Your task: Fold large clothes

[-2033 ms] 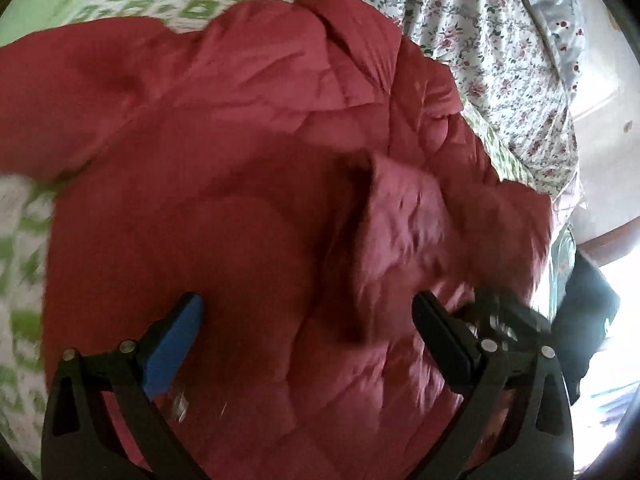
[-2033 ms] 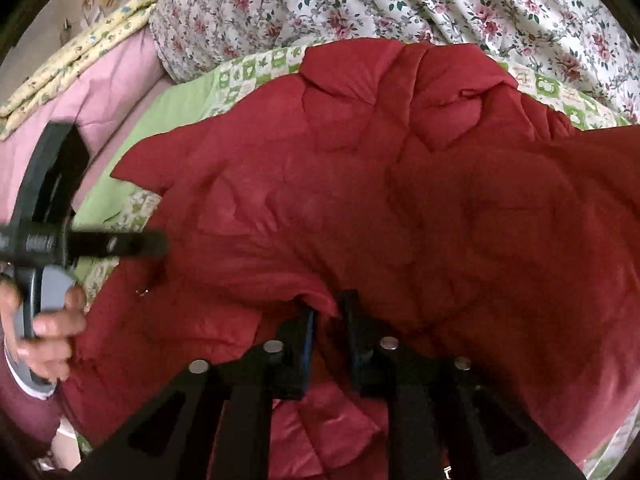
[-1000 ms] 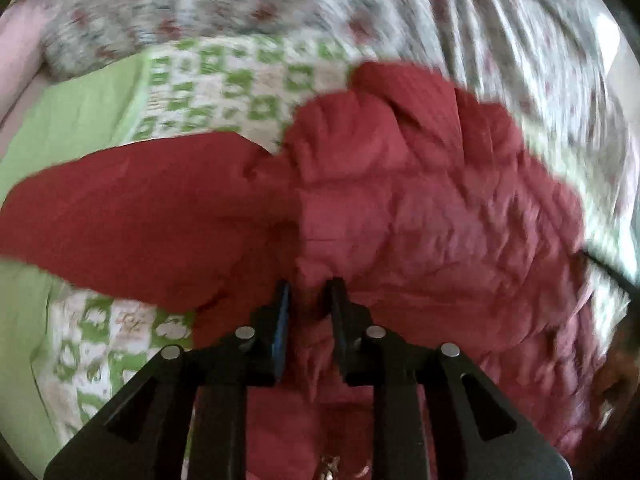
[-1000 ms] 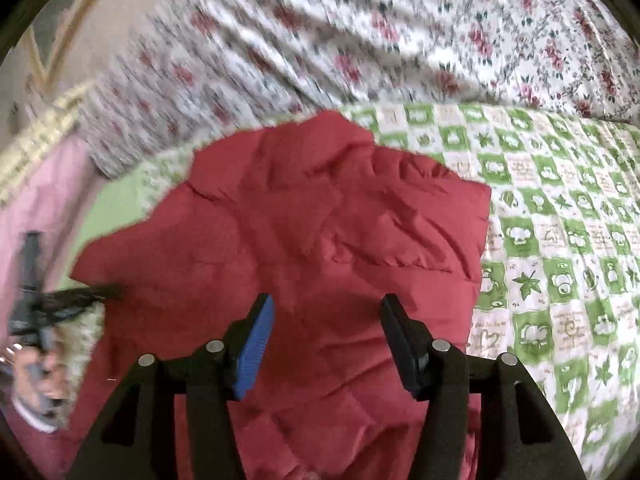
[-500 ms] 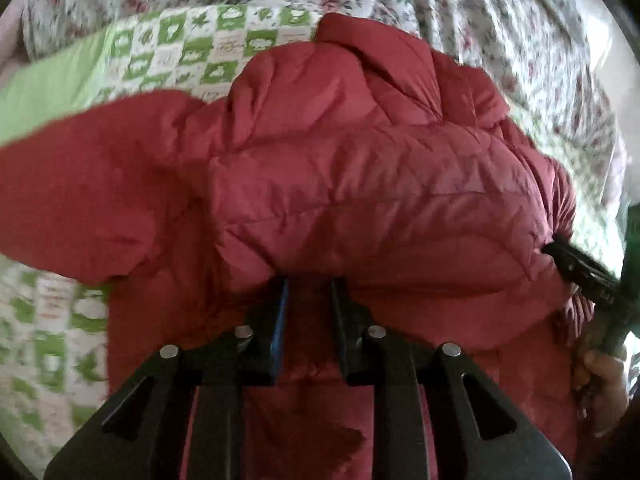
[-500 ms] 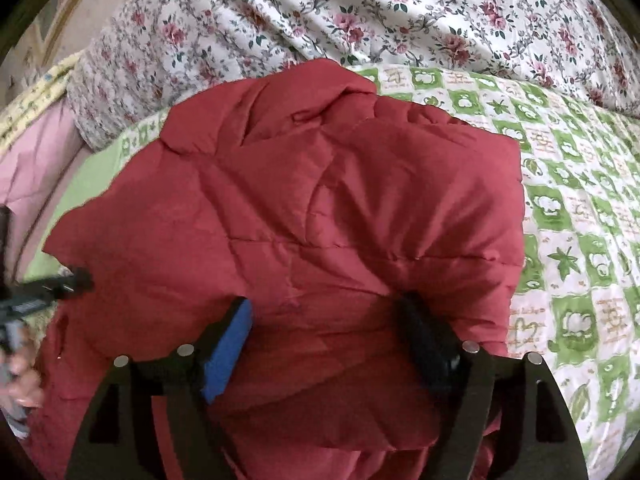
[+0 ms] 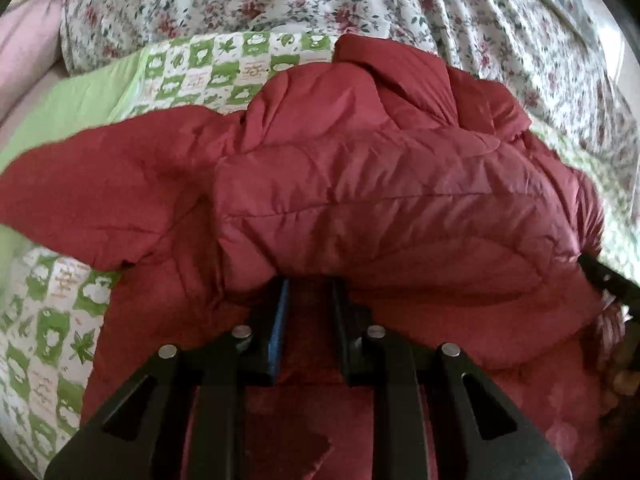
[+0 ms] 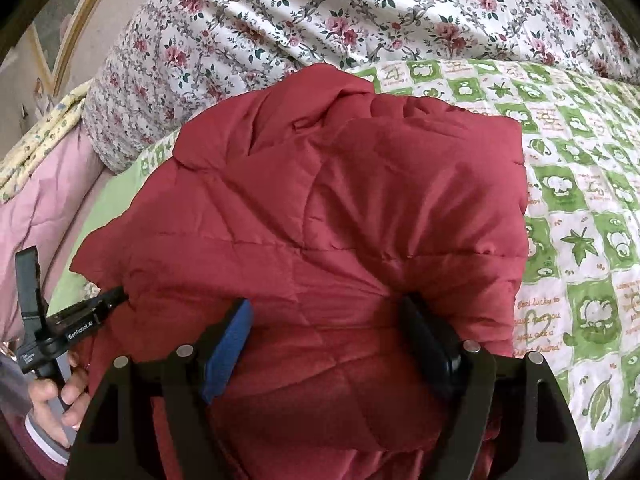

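A dark red quilted jacket (image 7: 360, 200) lies on a bed, its lower part folded up over the body; one sleeve spreads out to the left. My left gripper (image 7: 308, 292) is shut on the folded jacket edge, fingertips hidden under the fabric. It also shows at the left of the right wrist view (image 8: 108, 296), pinching the jacket's side. In that view the jacket (image 8: 320, 220) fills the middle. My right gripper (image 8: 328, 320) is open, its blue-padded finger (image 8: 228, 344) and black finger (image 8: 428, 336) wide apart, resting on the jacket fold.
A green-and-white patterned bedspread (image 8: 580, 200) covers the bed around the jacket, also visible in the left wrist view (image 7: 48, 320). A floral quilt (image 8: 320, 12) is bunched along the far side. Pink bedding (image 8: 44, 200) lies at the left. The right gripper's edge (image 7: 608, 280) is at the right.
My left gripper shut on the jacket's lower edge and carried it up over the body. My right gripper let go and opened, then settled on the fold. Little moved in the last half second.
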`<act>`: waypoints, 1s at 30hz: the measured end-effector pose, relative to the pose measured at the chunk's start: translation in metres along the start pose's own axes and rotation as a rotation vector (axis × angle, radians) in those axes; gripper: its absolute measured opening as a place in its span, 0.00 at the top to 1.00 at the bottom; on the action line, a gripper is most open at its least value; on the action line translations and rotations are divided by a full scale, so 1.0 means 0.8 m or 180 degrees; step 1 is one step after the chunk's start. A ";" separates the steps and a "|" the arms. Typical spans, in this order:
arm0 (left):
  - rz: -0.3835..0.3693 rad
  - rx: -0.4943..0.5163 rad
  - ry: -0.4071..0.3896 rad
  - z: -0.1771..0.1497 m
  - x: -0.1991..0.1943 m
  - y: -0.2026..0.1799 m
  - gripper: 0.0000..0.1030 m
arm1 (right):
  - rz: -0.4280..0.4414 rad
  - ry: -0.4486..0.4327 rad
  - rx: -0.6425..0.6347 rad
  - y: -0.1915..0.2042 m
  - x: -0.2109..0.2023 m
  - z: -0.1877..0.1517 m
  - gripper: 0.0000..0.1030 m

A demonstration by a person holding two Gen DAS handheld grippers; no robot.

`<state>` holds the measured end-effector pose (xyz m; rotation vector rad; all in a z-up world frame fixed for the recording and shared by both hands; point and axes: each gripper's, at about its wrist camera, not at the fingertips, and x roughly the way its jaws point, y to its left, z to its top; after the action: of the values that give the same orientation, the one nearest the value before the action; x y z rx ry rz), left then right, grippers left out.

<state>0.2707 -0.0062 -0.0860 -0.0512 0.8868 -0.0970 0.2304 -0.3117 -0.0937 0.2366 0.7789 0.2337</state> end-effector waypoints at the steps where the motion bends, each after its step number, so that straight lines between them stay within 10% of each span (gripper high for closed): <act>1: -0.0032 -0.0010 0.0006 0.000 -0.001 0.001 0.81 | -0.0010 -0.0005 -0.0011 0.001 0.000 0.000 0.22; 12: -0.0340 -0.0052 0.0282 0.012 -0.034 0.025 0.81 | -0.0187 0.0111 0.0205 0.040 -0.061 0.004 0.21; 16: -0.0473 -0.0228 0.0180 -0.003 -0.073 0.056 0.59 | 0.0106 -0.0087 0.0125 0.089 -0.133 -0.027 0.16; 30: -0.0424 -0.1070 0.0168 -0.028 -0.096 0.208 0.45 | 0.0266 -0.0022 0.0204 0.154 -0.171 -0.095 0.16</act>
<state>0.2158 0.1673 -0.0554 -0.4231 0.9448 -0.0730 0.0669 -0.2255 -0.0193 0.3308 0.7713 0.2870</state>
